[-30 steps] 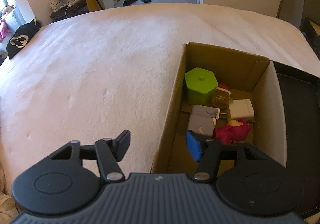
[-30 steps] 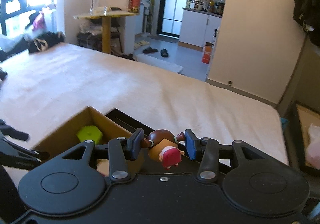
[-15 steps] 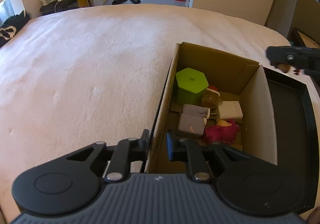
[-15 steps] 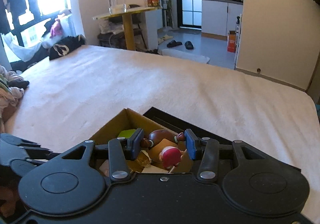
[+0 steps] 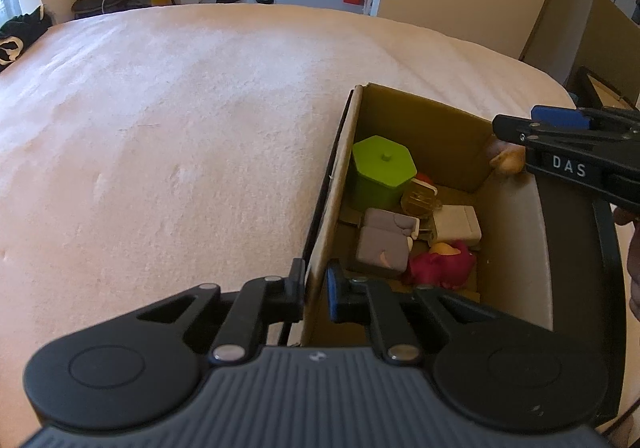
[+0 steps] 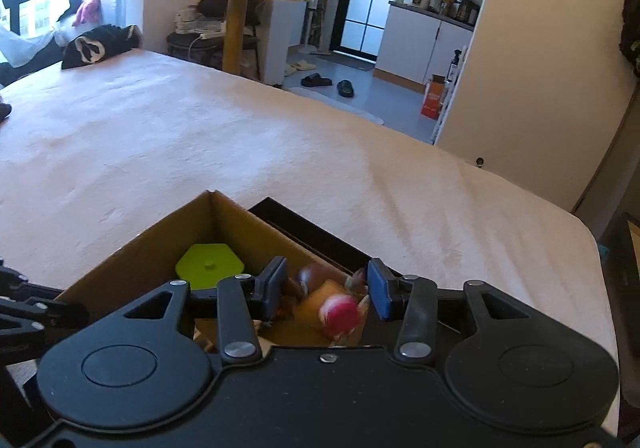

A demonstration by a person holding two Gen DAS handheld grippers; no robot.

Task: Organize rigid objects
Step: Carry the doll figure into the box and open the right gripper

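Left wrist view, left claw (image 5: 315, 290) pinching corrugated cardboard box (image 5: 326, 216) wall, right claw (image 6: 327, 290) spread, blurred toy figure (image 6: 326, 306) between.

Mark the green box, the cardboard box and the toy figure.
green box (image 5: 382, 160), left wrist view, on its lid.
cardboard box (image 5: 440, 128), left wrist view, inner far wall.
toy figure (image 6: 320, 300), right wrist view, its body.

Both wrist views look forward over the bed (image 5: 192, 96) – sharing the nearby cardboard box (image 5: 420, 116).

Box (image 5: 420, 116) on bed (image 5: 160, 128); tray (image 5: 568, 248) right.
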